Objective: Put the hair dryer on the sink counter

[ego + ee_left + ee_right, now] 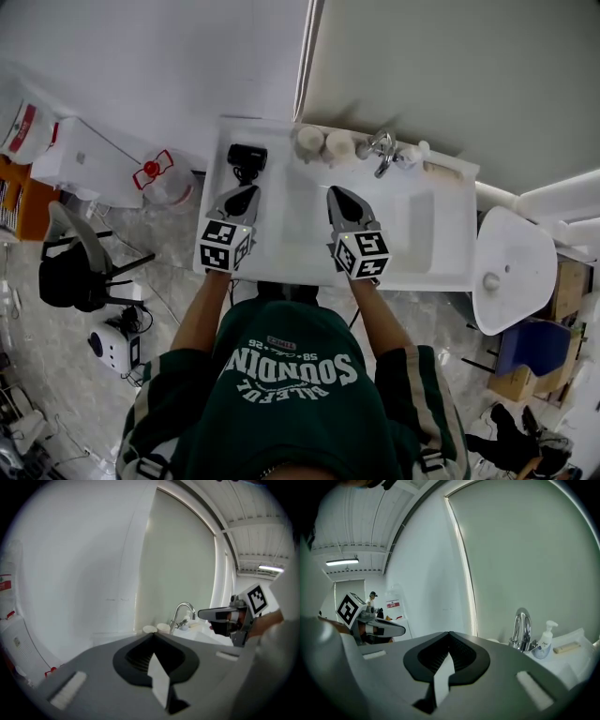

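The black hair dryer (247,159) lies on the white surface (286,230) just beyond the left gripper (246,194), whose jaws, like the right gripper's (336,195), are together and empty; it looks rigid, fairly light, smooth-shelled, best gripped by its handle.

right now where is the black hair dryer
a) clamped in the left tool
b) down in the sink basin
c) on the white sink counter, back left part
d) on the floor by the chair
C: the black hair dryer sits on the white sink counter just beyond the left tool, whose jaws are together on nothing.
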